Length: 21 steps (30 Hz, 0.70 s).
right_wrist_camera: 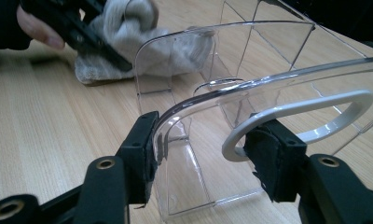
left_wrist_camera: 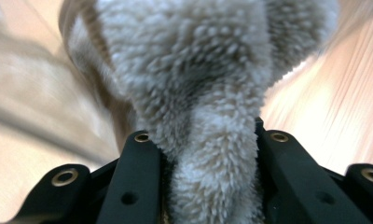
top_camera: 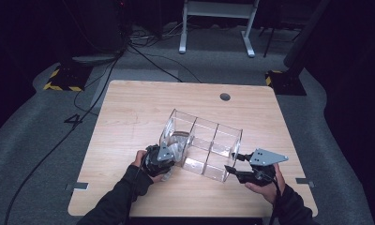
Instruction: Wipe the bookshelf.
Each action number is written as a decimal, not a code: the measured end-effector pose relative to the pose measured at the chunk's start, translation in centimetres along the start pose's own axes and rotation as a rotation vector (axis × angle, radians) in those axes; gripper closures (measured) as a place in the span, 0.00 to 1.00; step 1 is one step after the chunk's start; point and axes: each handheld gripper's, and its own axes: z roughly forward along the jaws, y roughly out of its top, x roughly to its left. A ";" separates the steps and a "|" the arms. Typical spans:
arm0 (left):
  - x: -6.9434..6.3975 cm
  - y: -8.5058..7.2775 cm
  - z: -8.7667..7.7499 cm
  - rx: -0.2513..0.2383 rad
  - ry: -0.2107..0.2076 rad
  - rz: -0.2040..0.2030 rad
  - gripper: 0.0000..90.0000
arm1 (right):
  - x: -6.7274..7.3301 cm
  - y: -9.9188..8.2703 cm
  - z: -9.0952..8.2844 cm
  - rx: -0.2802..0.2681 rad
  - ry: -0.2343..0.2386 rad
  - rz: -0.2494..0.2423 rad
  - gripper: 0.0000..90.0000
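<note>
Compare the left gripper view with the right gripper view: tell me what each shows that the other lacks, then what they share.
Left gripper view alone: the left gripper seen along its own jaws, shut on the fluffy grey cloth, pile in close-up.

Right gripper view alone: the right gripper clamped on the end wall of the clear divided organizer, and a hand behind the other gripper.

Both: the cloth and the wooden table.

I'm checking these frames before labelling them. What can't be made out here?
- Left gripper view: the cloth covers most of the frame, hiding the box; the tabletop is blurred.
- High view: the left gripper has its fingers hidden behind the box's clear wall.
- Right gripper view: the box's far end is cut off at the top edge.
</note>
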 end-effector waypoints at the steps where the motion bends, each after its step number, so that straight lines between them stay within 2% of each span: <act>1: -0.1 -0.1 0.0 -0.004 -0.001 0.003 0.78 | 0.0 0.0 0.0 0.000 0.001 0.000 0.51; 3: -0.1 0.0 -0.2 0.003 0.002 0.010 0.78 | 0.0 0.0 0.0 0.000 0.001 0.000 0.51; 6: -0.1 0.2 -0.8 -0.022 0.011 0.005 0.78 | 0.0 0.0 0.0 0.000 0.001 0.000 0.51; 7: 0.2 0.5 -1.5 -0.052 0.018 -0.007 0.78 | 0.0 0.0 0.0 0.001 0.002 0.000 0.51; 8: 0.6 1.0 -2.8 -0.110 0.043 -0.020 0.78 | 0.0 0.0 0.0 0.000 -0.001 -0.001 0.51; 9: 0.8 1.3 -3.6 -0.145 0.050 -0.031 0.78 | 0.0 0.0 0.0 0.000 -0.001 0.000 0.51; 10: 0.8 1.3 -3.6 -0.145 0.050 -0.031 0.78 | 0.0 0.0 0.0 0.000 -0.001 0.000 0.51; 11: 1.0 1.9 -5.5 -0.228 0.062 -0.051 0.78 | 0.0 0.0 0.0 0.000 0.000 0.000 0.51; 12: 1.0 1.9 -5.5 -0.228 0.062 -0.051 0.78 | 0.0 0.0 0.0 0.000 0.000 0.000 0.51; 13: 0.9 2.4 -6.8 -0.274 0.086 -0.047 0.78 | 0.1 0.0 0.1 -0.001 -0.004 -0.001 0.51; 14: 0.9 2.4 -6.8 -0.274 0.086 -0.047 0.78 | 0.1 0.0 0.1 0.000 -0.006 -0.002 0.51; 15: 0.8 2.7 -8.1 -0.316 0.125 -0.045 0.78 | 0.1 0.0 0.0 -0.001 -0.004 -0.001 0.51; 16: 0.8 2.7 -8.7 -0.337 0.135 -0.050 0.78 | 0.1 0.0 0.0 -0.002 -0.004 -0.001 0.51; 17: 0.8 2.7 -8.7 -0.337 0.135 -0.050 0.78 | 0.1 0.0 0.0 -0.002 -0.004 -0.001 0.51; 19: 1.0 2.7 -10.0 -0.367 0.180 -0.054 0.78 | 0.1 0.0 0.1 0.000 -0.007 -0.001 0.51; 21: 1.6 2.3 -10.7 -0.382 0.186 -0.080 0.78 | 0.1 0.0 0.1 0.000 -0.007 -0.001 0.51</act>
